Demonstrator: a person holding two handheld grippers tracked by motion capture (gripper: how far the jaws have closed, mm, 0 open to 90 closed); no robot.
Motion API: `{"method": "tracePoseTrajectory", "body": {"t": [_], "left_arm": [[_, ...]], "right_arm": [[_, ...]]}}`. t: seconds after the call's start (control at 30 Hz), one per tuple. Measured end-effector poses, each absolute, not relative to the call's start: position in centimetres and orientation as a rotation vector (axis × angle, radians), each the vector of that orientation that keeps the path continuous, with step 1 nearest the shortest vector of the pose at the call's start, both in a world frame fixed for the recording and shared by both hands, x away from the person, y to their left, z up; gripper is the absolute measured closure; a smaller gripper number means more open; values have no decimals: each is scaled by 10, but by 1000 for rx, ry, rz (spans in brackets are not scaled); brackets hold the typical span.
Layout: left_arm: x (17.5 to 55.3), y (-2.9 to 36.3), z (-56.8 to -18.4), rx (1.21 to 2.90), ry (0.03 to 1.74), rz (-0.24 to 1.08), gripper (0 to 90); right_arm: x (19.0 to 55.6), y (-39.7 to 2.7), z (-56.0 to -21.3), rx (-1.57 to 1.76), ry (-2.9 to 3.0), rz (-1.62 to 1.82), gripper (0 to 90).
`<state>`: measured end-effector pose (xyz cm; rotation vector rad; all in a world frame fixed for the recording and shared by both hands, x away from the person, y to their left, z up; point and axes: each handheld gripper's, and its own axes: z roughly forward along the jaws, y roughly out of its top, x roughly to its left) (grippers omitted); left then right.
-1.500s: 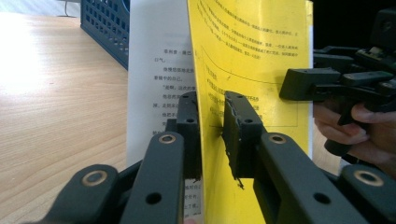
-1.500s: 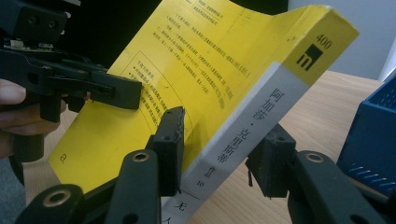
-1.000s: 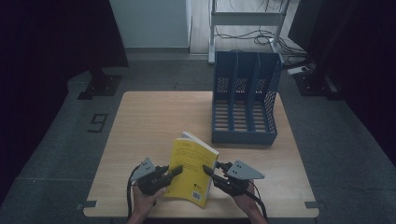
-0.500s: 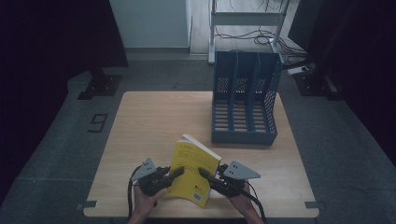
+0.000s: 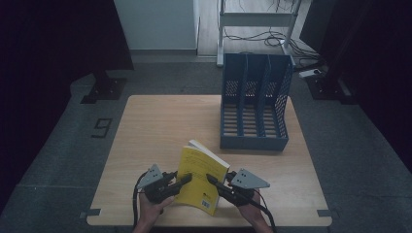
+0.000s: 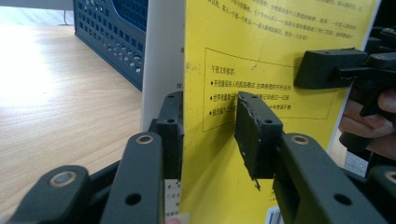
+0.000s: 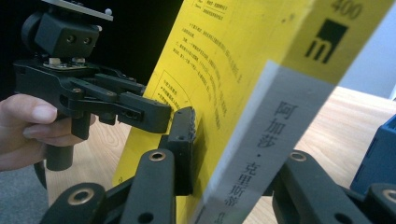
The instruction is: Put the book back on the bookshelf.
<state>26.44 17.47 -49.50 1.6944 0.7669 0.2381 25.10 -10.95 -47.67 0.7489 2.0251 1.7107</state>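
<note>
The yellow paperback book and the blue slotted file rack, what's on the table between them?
Nothing: in the high view, bare wooden table separates the yellow paperback book from the blue slotted file rack.

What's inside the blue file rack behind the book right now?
The blue file rack has three slots, with slatted floors visible and nothing seen standing in them. The near ends are hidden behind its front wall.

The thick yellow paperback book (image 5: 200,178) is positioned at the light wooden table's (image 5: 155,131) near edge; the blue three-slot plastic file rack (image 5: 255,109) is located behind it, rightward.
</note>
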Motion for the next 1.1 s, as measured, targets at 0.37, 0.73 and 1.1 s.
{"method": "tracePoseTrajectory", "body": {"t": [0.37, 0.73, 1.1], "left_arm": [[261, 167, -495, 1724, 755, 268, 584], [263, 170, -495, 1709, 784, 281, 558], [260, 167, -494, 1725, 760, 298, 560]], "right_arm": [[240, -109, -463, 665, 2007, 1638, 741], [242, -112, -463, 678, 2024, 1658, 733], [241, -108, -462, 660, 2044, 1695, 701]]}}
